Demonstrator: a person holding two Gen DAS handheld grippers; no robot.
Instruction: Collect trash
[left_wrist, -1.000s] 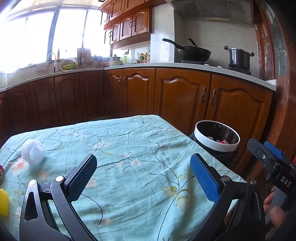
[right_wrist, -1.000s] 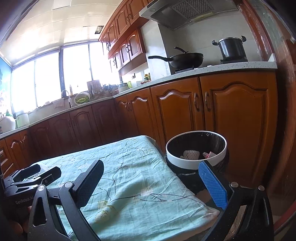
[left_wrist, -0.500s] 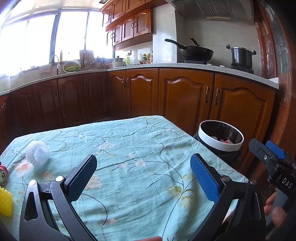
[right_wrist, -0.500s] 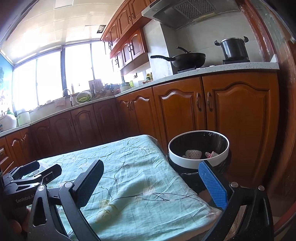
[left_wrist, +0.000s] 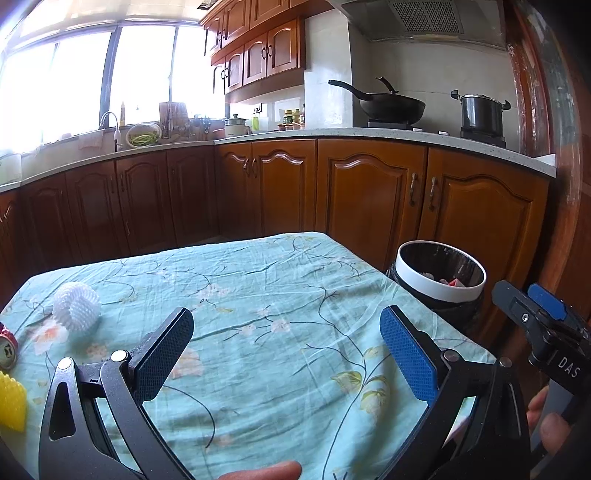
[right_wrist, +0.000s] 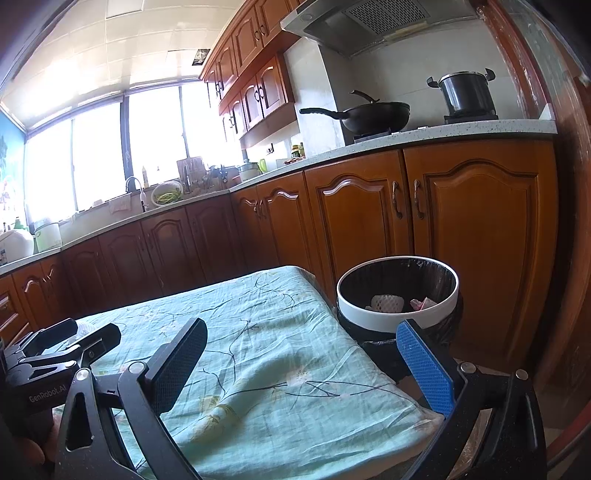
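My left gripper (left_wrist: 286, 336) hangs open over the near part of the teal flowered tablecloth (left_wrist: 258, 295), nothing between its fingers. To its far left lie a white foam fruit net (left_wrist: 76, 307), a red can (left_wrist: 6, 349) and a yellow spiky piece (left_wrist: 11, 402) at the frame edge. My right gripper (right_wrist: 303, 350) is open too, above the table's right corner. The black-lined bin with a white rim (right_wrist: 397, 291) stands on the floor just beyond that corner and holds a white foam net (right_wrist: 386, 302) and pink scraps. The same bin (left_wrist: 439, 273) shows right of the table in the left wrist view.
Wooden cabinets (left_wrist: 369, 195) run behind the table and bin under a stone counter. A wok (left_wrist: 388, 105) and a pot (left_wrist: 480, 114) sit on the stove. A sink with a tap (left_wrist: 110, 125) lies under the window. A person's fingers (left_wrist: 546, 424) hold the right tool.
Both views have shifted slightly, so more of the table's left side with the can and yellow piece shows. Both grippers stay open and empty.
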